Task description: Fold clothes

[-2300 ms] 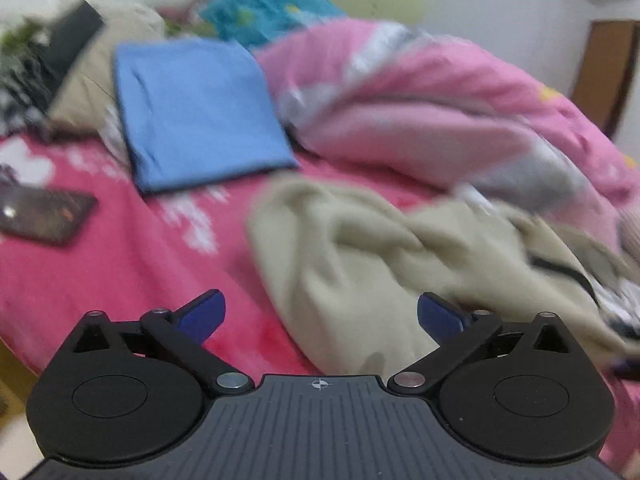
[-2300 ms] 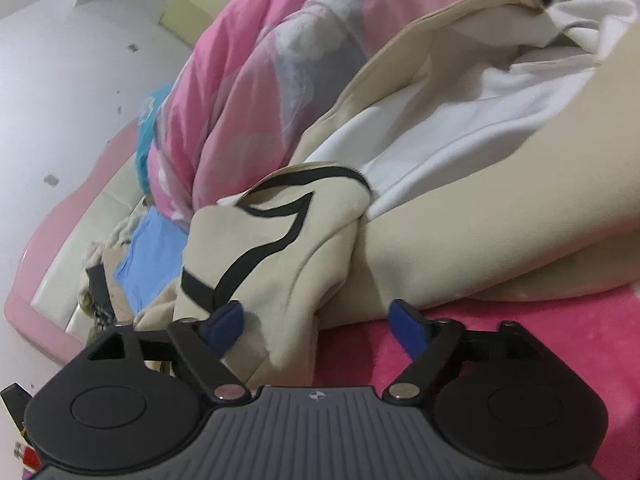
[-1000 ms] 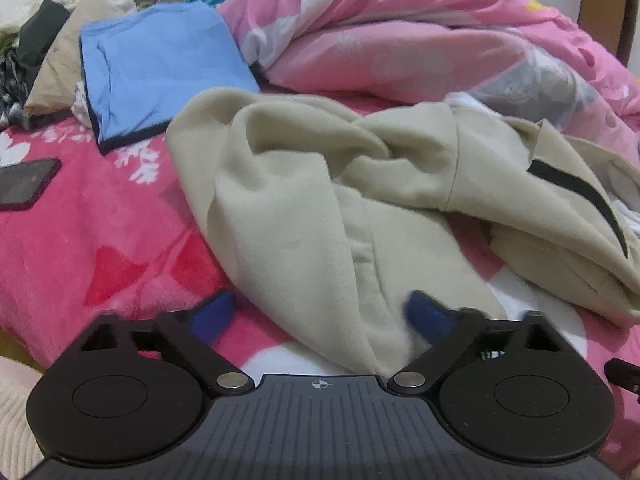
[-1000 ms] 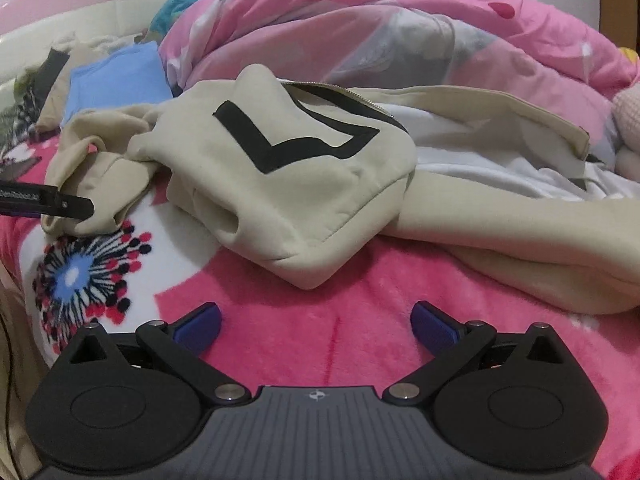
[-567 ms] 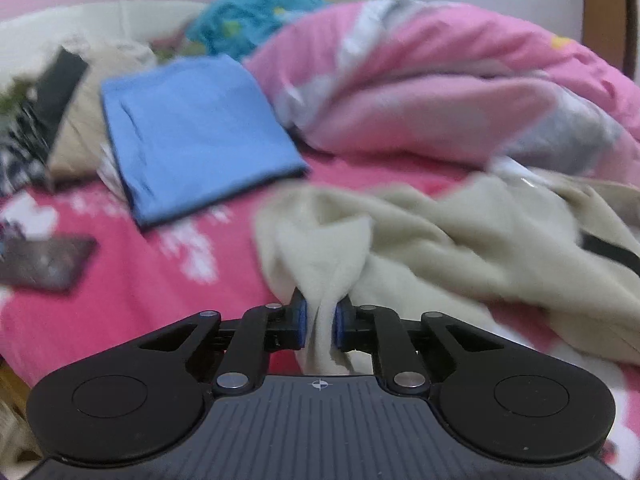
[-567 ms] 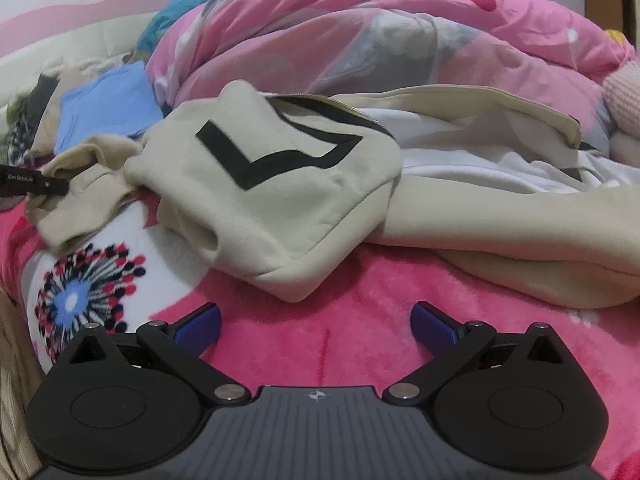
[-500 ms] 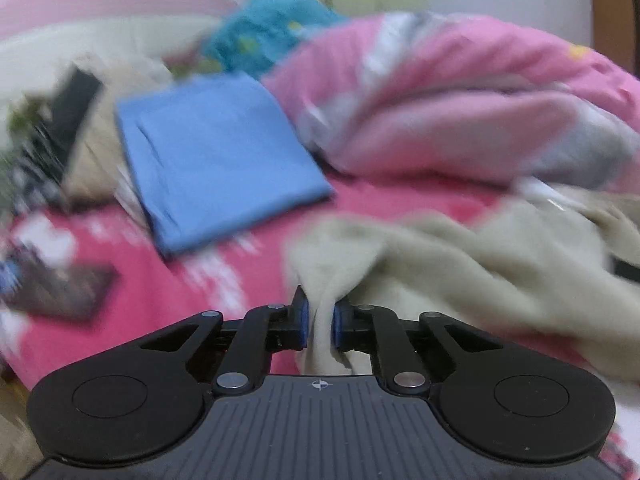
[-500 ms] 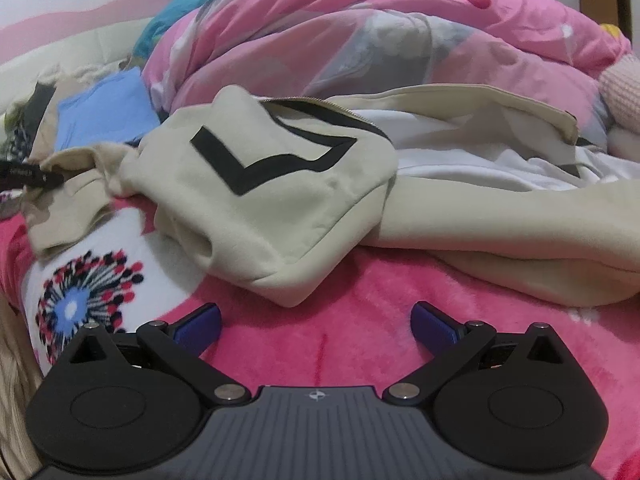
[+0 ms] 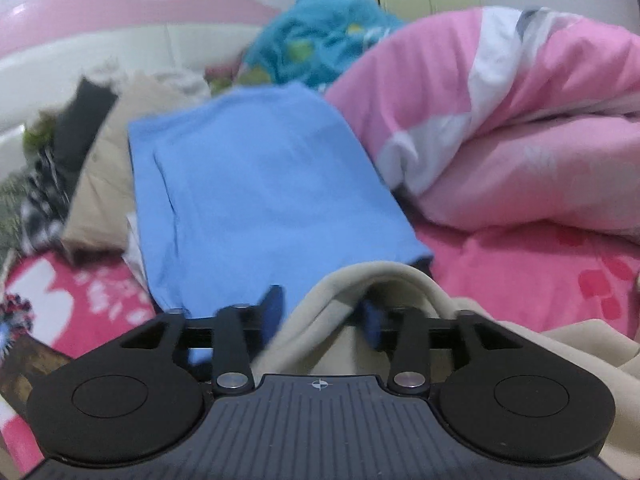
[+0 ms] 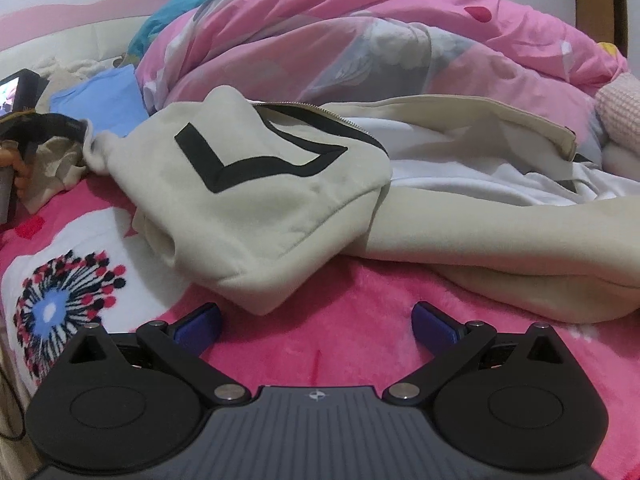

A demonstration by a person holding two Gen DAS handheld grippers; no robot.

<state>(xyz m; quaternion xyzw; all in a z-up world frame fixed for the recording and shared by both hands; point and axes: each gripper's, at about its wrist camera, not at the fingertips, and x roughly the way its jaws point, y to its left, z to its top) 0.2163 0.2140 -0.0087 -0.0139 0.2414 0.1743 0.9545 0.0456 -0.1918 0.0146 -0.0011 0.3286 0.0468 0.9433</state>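
- The left tool has its blue fingers partly apart, with a fold of the beige hoodie draped over and between them; the cloth hides the gap, so I cannot tell whether it is pinched or let go.
- The right tool is spread wide and grasps nothing, hovering low over the pink blanket, just short of the hoodie's hem.
- The hoodie lies crumpled on the bed, a black angular stripe facing up on its near part and a zipper edge behind it.
- One long sleeve stretches to the right across the blanket.
- A folded blue cloth lies flat beyond the left tool, its near edge touching the raised hoodie fold.
- A pink duvet is heaped behind the hoodie, touching it along the back.
- In the right wrist view, the left tool appears at the far left edge, held by a hand at the hoodie's end.
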